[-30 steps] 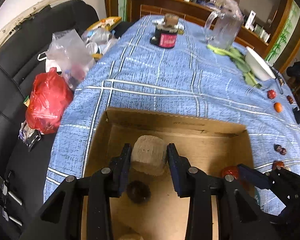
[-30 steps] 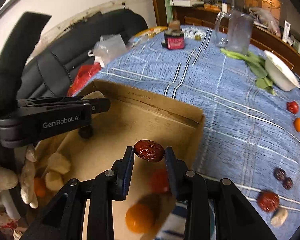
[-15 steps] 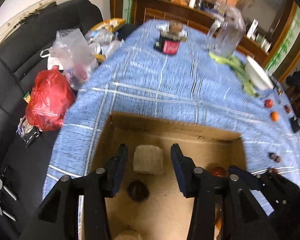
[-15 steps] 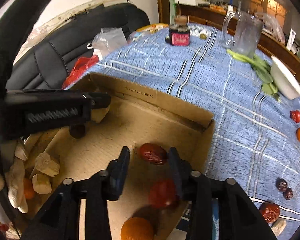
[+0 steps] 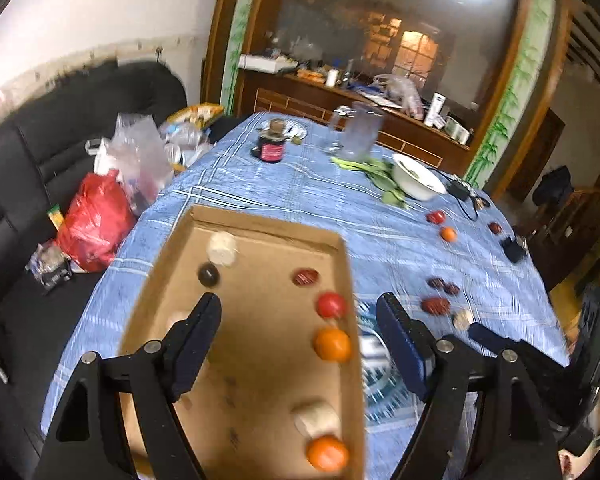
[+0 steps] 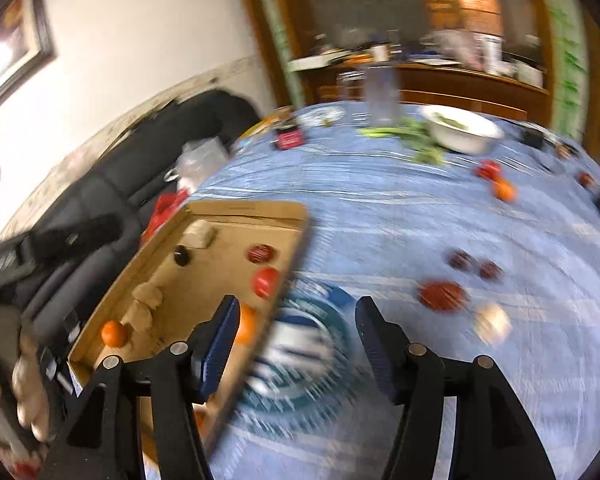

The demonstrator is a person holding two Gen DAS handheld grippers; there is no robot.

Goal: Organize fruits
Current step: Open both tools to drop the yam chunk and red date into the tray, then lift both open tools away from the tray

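Your left gripper (image 5: 300, 344) has a black angular frame with triangular cut-outs, 2 dark blue finger pads (image 5: 400, 344) and round silver screws. Your right gripper (image 6: 294, 344) looks the same: black frame, blue pads (image 6: 220, 340), silver screws at the joints.

My approach to the counter (image 6: 380, 216) is open right of the cardboard box (image 6: 244, 210); its wall blocks the left, loose fruit (image 6: 444, 295) ahead.

The shallow brown cardboard box (image 5: 236, 360) sits on the blue-checked bench (image 5: 300, 188) under the left tongs (image 5: 300, 344); loose red dates (image 5: 436, 305) lie right of them, a white bowl (image 5: 418, 178) far ahead.
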